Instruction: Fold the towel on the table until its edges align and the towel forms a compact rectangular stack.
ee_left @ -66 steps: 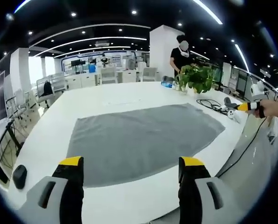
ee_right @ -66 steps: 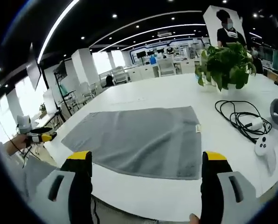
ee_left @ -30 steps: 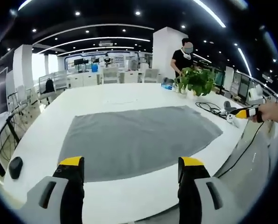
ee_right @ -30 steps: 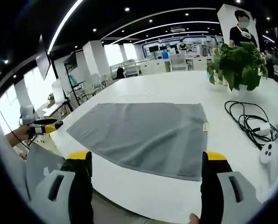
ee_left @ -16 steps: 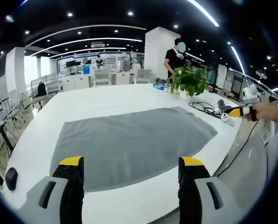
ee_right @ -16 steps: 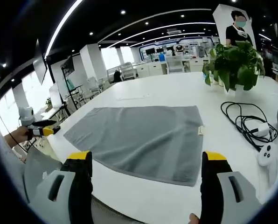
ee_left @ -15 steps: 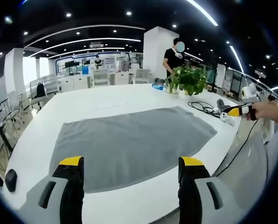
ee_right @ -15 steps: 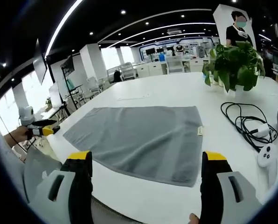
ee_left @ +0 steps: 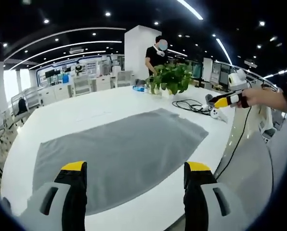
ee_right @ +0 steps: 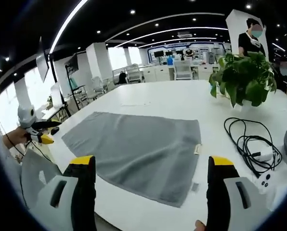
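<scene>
A grey towel [ee_left: 114, 151] lies spread flat on the white table [ee_left: 85, 113], with a small tag [ee_right: 197, 149] on its right edge. My left gripper [ee_left: 135, 168] hovers over the towel's near edge, open, its yellow-tipped jaws wide apart with nothing held. My right gripper [ee_right: 152, 161] is also open, above the near edge of the towel [ee_right: 134, 147]. In the left gripper view the right gripper [ee_left: 228, 100] appears at the far right, held by a hand. In the right gripper view the left gripper [ee_right: 39, 136] sits at the far left, off the table.
A potted plant [ee_right: 242, 77] stands at the table's far side. A black cable coil [ee_right: 247, 139] and a white controller [ee_right: 264, 179] lie right of the towel. A person [ee_left: 157, 55] stands behind the plant [ee_left: 170, 77]. Office chairs and desks fill the background.
Both views have shifted with the hands; the left gripper view has swung so the towel sits further left. The towel stays flat and both grippers stay open.
</scene>
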